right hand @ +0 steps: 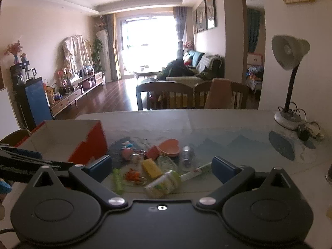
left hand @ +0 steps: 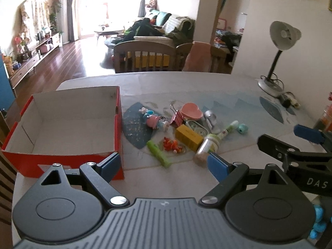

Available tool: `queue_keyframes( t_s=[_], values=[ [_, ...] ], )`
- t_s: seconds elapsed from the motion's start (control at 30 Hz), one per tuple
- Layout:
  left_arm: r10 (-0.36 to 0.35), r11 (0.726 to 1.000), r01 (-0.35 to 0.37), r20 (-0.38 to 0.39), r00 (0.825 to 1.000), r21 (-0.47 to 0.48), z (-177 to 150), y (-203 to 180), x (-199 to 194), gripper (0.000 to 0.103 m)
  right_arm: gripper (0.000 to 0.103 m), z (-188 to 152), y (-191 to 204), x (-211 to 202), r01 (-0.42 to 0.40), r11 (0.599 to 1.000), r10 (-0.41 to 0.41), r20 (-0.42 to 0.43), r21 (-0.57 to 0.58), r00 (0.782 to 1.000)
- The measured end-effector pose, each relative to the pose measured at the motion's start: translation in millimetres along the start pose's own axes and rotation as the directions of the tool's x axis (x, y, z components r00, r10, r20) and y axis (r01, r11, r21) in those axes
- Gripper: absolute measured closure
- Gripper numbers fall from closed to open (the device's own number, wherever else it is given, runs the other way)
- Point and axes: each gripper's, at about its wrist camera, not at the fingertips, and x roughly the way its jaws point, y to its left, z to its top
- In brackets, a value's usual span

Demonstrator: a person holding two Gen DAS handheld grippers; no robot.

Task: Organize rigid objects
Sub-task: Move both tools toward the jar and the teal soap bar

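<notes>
"DAS" on right hand-held gripper [left hand: 311, 143]

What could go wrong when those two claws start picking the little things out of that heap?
The pile is tightly packed: the glass jar leans on the yellow box, so pulling one may roll the other. The left gripper and right gripper, both open, face the same heap and could collide.

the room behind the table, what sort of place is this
Most likely a home's open living and dining room: a sofa, wooden dining chairs at the table, and a desk lamp.
</notes>
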Motion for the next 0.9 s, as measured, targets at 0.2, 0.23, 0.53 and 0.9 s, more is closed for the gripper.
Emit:
queue_keyframes(
  t_s=[0.2, 0.23, 0.53, 0.9],
  values=[
    [0.006, 1.0, -0.006, -0.029, 1.0, 0.005, 8.2, -17.3, 35.2, 0.012, 0.003, 1.7, -43.8, 31.5, -0.015, 1.0, 0.016, -0.047, 0.023, 0.999],
    [0.013, 1.0, -0.012, -0.035, 0.999, 0.018, 8.8, -21.8, 41.4, 0.012, 0.003, 1.1, -51.1, 37.1, -0.005, 1.0, 0.006, -0.053, 0.016, 0.999],
    [-0.024, 0.994, 0.038, -0.129, 0.991, 0.103, 4.0, -67.7, 103.2, 0.012, 0.014, -8.7, -110.5, 103.3, 0.002, 0.999, -0.011, -0.176, -0.051, 0.984],
    [0.016, 0.991, 0.006, -0.17, 0.985, 0.132, -1.5, -98.7, 172.6, 0.012, 0.024, -21.4, -154.3, 179.7, -0.02, 0.988, -0.028, -0.301, -0.156, 0.953]
  ],
)
